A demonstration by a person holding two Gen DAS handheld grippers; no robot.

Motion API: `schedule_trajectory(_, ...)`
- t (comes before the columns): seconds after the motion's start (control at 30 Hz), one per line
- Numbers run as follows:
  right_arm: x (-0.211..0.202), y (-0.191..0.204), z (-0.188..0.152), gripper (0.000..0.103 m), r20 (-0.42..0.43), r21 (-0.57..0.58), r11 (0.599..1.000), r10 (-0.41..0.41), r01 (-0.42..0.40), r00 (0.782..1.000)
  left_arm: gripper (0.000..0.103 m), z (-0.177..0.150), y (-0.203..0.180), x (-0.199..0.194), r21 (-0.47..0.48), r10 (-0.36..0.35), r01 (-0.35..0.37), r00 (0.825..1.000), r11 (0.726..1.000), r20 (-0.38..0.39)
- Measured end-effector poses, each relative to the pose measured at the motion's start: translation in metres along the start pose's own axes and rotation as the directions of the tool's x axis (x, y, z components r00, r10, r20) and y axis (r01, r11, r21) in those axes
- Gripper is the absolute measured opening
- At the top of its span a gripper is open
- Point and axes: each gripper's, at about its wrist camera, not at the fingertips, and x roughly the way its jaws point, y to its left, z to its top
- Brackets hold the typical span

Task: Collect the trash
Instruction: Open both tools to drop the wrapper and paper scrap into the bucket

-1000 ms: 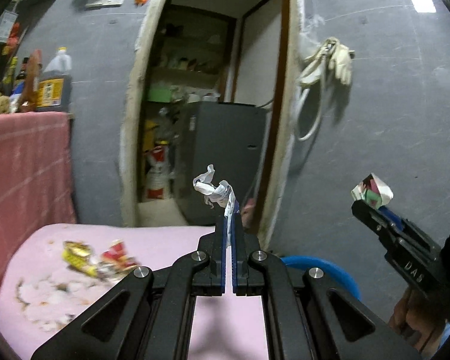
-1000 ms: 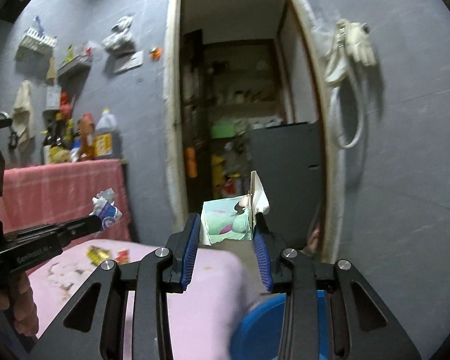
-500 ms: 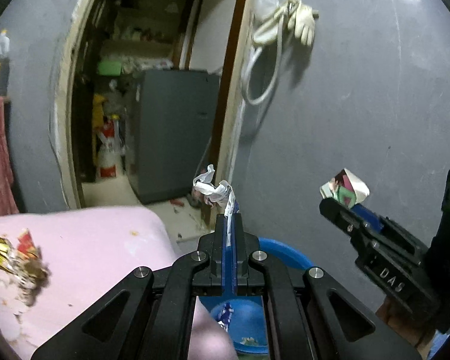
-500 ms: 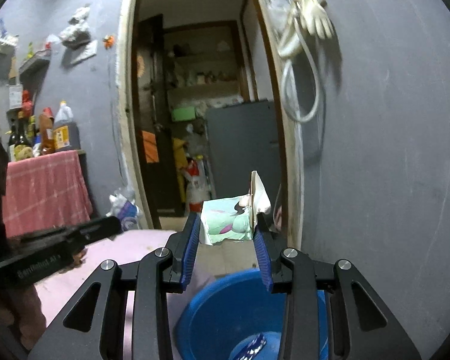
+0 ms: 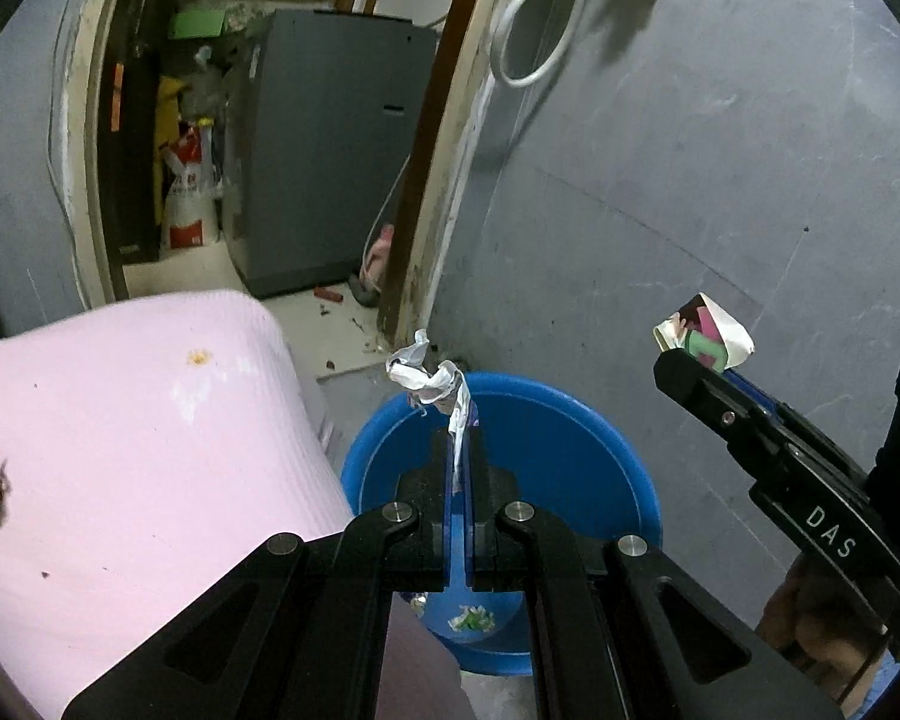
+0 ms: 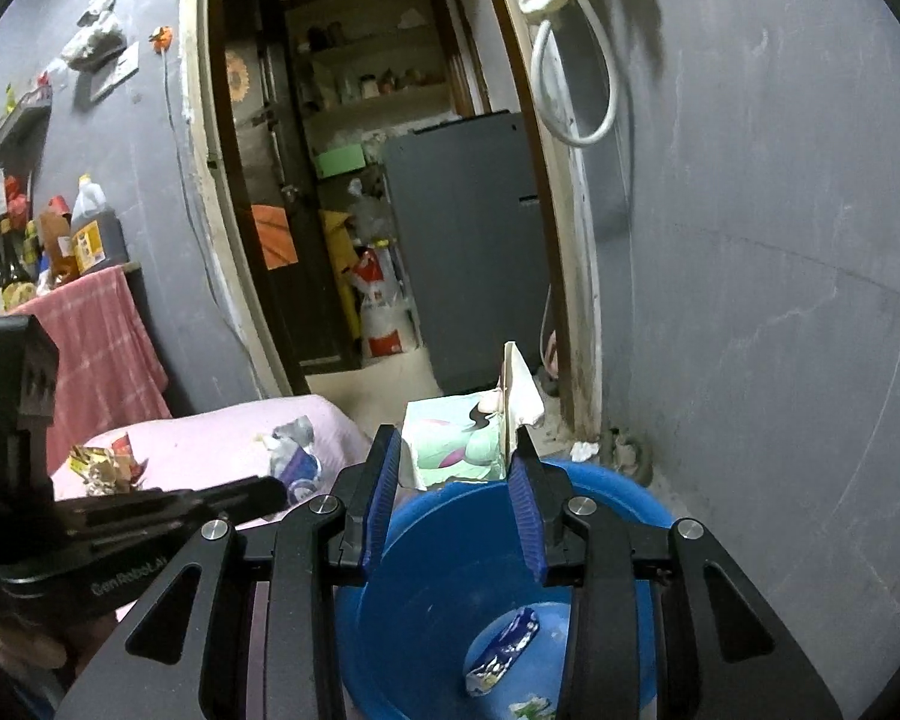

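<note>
My left gripper (image 5: 461, 420) is shut on a crumpled white wrapper (image 5: 427, 375) and holds it above the blue basin (image 5: 570, 456). My right gripper (image 6: 455, 462) is shut on a torn green and white carton (image 6: 468, 441), held over the near rim of the basin (image 6: 618, 492). The right gripper also shows in the left wrist view (image 5: 684, 360), with the carton (image 5: 705, 333) at its tip. The left gripper shows in the right wrist view (image 6: 264, 489), with the wrapper (image 6: 294, 459). A blue packet (image 6: 504, 651) and small scraps lie in the basin.
A pink-covered table (image 5: 126, 450) stands left of the basin, with crumpled foil wrappers (image 6: 105, 462) on it. A grey wall (image 5: 720, 150) is behind the basin. An open doorway (image 6: 354, 180) shows a grey appliance (image 5: 324, 162). Bottles (image 6: 84, 234) stand above a pink cloth.
Both grippers have swung right and tilted down, away from the pink table. The blue basin now lies beneath both. Each still holds its piece of trash.
</note>
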Motion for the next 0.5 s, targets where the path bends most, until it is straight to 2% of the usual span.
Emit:
schedule_trajectory(0.13,0.010,-0.006,-0.003,0.035,-0.054,0.022,1.000,0.007,-0.006,0.999,0.002,-0.002,-0.001,0.009,0.005,-0.015,0.015,0.999,1.000,-0.042)
schedule_trajectory(0.23,0.019,-0.011,-0.004,0.037,-0.092,0.044,0.999,0.012,-0.008,0.996,0.002,-0.004,0.000,0.015,0.012,-0.001,0.002,0.998,1.000,-0.062)
schedule_trajectory(0.37,0.021,-0.015,-0.004,0.043,-0.102,0.076,0.997,0.041,-0.034,0.994,0.004,-0.008,0.005,0.021,0.008,0.002,-0.002,0.997,1.000,-0.074)
schedule_trajectory(0.5,0.017,-0.013,-0.002,0.047,-0.084,0.071,0.997,0.039,-0.033,0.996,0.012,-0.013,0.003,0.022,-0.005,0.000,0.000,0.997,1.000,-0.078)
